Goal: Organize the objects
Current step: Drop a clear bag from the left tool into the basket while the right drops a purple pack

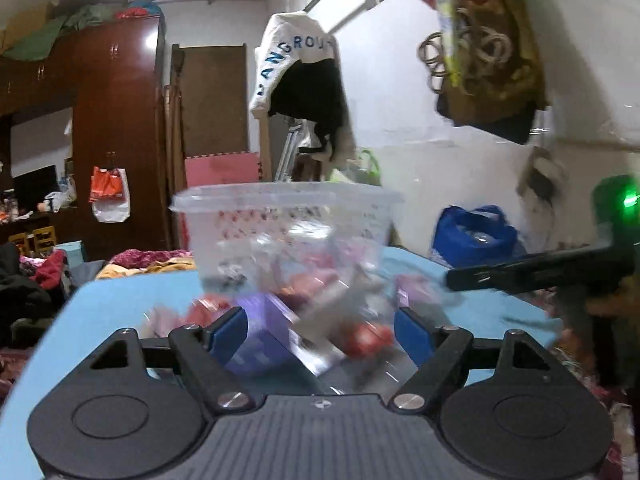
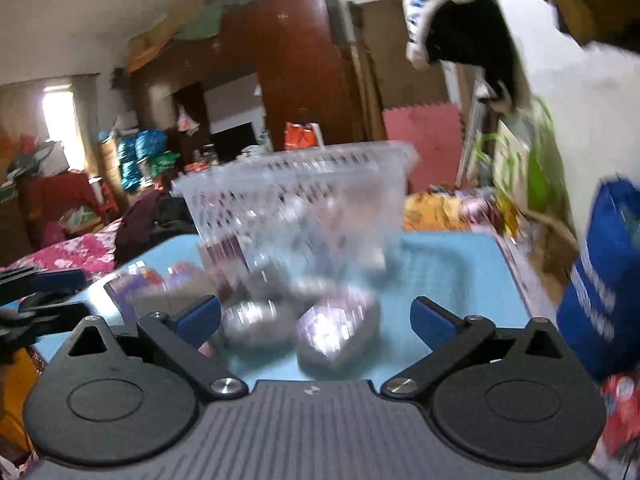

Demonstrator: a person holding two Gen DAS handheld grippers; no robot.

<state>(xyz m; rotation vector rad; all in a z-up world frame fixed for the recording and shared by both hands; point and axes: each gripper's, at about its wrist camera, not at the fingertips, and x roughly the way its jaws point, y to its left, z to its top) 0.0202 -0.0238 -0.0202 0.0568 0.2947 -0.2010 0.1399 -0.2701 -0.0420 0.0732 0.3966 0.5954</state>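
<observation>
On the pale blue table (image 1: 120, 292), small packets (image 2: 340, 328) lie before a clear perforated plastic basket (image 1: 286, 216), ready for sorting; both the left gripper (image 1: 320, 330) and right gripper (image 2: 316, 320) gape wide, empty.

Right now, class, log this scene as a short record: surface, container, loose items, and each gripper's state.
surface: light blue table
container: clear perforated plastic basket, upright on the table
loose items: small packets piled in front of the basket; blurred, kinds unclear
left gripper: open, holding nothing
right gripper: open, holding nothing
</observation>
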